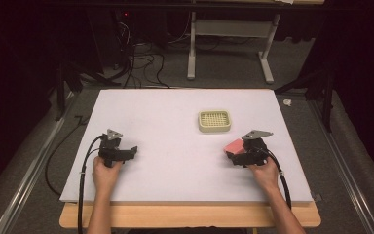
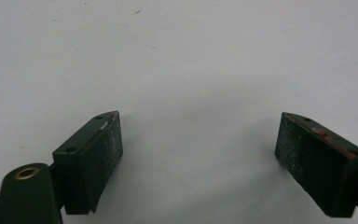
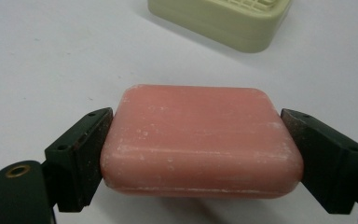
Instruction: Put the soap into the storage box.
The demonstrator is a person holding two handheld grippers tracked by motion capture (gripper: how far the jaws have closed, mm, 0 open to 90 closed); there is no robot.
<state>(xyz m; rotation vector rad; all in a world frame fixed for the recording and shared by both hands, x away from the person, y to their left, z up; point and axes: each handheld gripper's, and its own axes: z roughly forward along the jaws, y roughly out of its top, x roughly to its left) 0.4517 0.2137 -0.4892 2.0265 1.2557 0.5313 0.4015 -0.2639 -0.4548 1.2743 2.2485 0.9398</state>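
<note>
white table [image 1: 175, 161] — right tongs [image 3: 200, 140] clamp pink soap [image 3: 200, 140] (left tongs [image 2: 198, 149] gape wide).

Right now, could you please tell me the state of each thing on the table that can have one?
Pink soap bar: clamped between the jaws of the right hand-held gripper, at or just above the table surface.
Soap dish: upright, empty, standing apart beyond the soap.
Right hand-held gripper: shut on the soap bar.
Left hand-held gripper: open, holding nothing, over bare table.
</note>
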